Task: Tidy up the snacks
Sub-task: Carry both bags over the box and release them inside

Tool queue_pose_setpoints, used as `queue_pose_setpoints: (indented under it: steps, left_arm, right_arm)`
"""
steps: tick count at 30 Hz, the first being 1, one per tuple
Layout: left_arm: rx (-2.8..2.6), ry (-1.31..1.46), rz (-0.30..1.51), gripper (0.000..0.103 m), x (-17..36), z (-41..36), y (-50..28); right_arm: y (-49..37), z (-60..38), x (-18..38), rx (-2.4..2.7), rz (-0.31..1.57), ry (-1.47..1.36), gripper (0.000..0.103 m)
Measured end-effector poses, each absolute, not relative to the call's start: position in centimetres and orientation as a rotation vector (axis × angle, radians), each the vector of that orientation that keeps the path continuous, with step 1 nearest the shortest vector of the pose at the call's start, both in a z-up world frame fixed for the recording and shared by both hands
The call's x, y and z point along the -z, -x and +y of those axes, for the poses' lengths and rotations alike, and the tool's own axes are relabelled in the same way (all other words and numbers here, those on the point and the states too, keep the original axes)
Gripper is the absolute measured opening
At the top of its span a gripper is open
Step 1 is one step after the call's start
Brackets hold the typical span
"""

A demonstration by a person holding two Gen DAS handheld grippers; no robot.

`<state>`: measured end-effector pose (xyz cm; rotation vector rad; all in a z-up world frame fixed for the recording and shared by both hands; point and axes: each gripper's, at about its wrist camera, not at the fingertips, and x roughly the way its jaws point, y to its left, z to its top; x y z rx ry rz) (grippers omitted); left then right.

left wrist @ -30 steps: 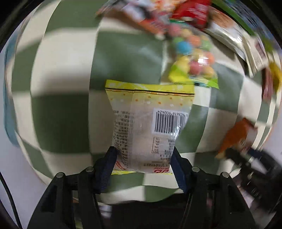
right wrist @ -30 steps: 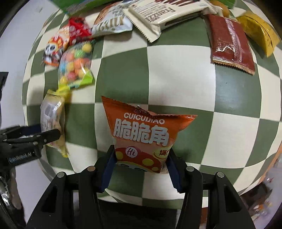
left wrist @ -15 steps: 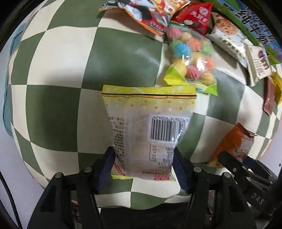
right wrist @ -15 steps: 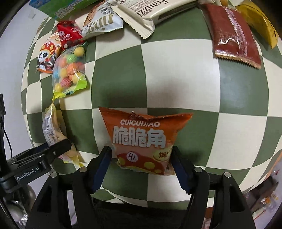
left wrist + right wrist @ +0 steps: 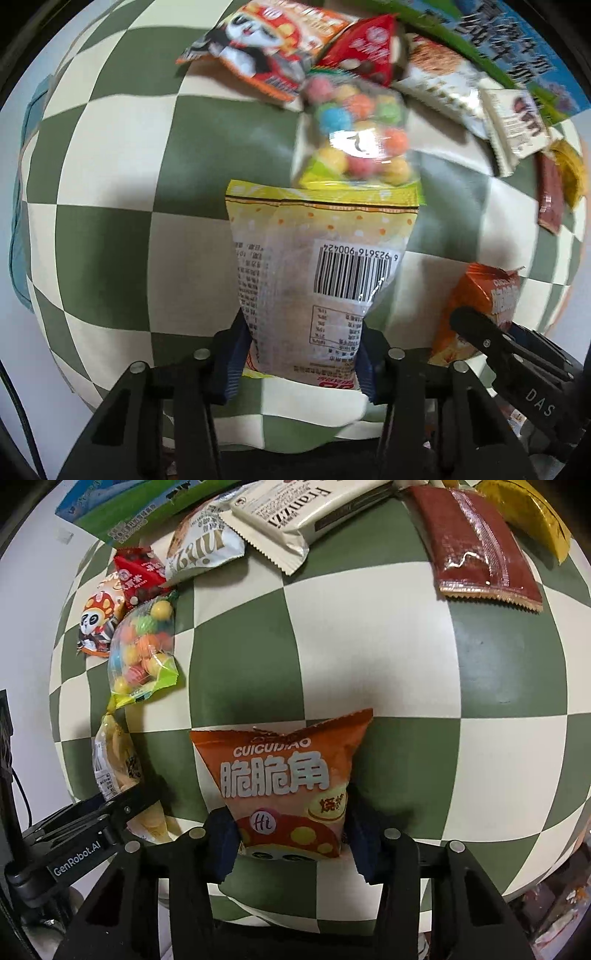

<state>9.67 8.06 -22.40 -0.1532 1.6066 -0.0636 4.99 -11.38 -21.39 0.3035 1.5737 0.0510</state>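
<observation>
Green-checked cloth [image 5: 369, 590] below: my left gripper [image 5: 301, 354] pinches the yellow packet [image 5: 317, 273], my right gripper [image 5: 291, 834] the orange bag [image 5: 284, 775]; both have just been closing, packs pointing toward the snack row ahead.

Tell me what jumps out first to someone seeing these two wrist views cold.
First, each hand-held gripper is clamped on a snack bag: the left hand-held gripper pinches a pale yellow packet with its barcode showing, and the right hand-held gripper pinches an orange chip bag. Under both lies a green and cream checked cloth. Along its far edge sits a row of other snacks, among them a clear bag of coloured candy balls.
</observation>
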Motion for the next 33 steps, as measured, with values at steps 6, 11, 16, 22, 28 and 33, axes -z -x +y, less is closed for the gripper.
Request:
queue_pose_setpoints:
  steps: [6, 11, 16, 22, 28, 33]
  left_arm:
    - [0.144, 0.202, 1.521, 0.046, 16.6, 6.3, -10.0]
    - [0.221, 0.289, 1.388, 0.046, 8.9, 4.4, -13.8]
    - [0.258, 0.3, 1.303, 0.046, 3.3, 2.4, -21.1]
    - [0.206, 0.239, 1.316, 0.046, 2.5, -0.5, -32.3]
    - [0.106, 0.165, 1.401, 0.046, 6.2, -1.7, -41.7]
    - [0.023, 0.149, 1.478, 0.047, 9.6, -1.5, -46.2]
  right_arm:
    - [-6.5, -12.4, 16.7, -0.122, 1.507, -0.346, 0.052]
    - [-9.1, -15.1, 9.8, -0.171, 1.386, -0.357, 0.052]
    - [-15.1, -16.9, 2.5, -0.186, 1.239, -0.343, 0.052]
    - [-27.5, -18.7, -0.5, -0.115, 1.176, -0.248, 0.052]
    - [-38.7, -20.5, 2.3, -0.041, 1.266, -0.183, 0.052]
    - [-44.6, -21.5, 5.5, -0.012, 1.331, -0.146, 0.052]
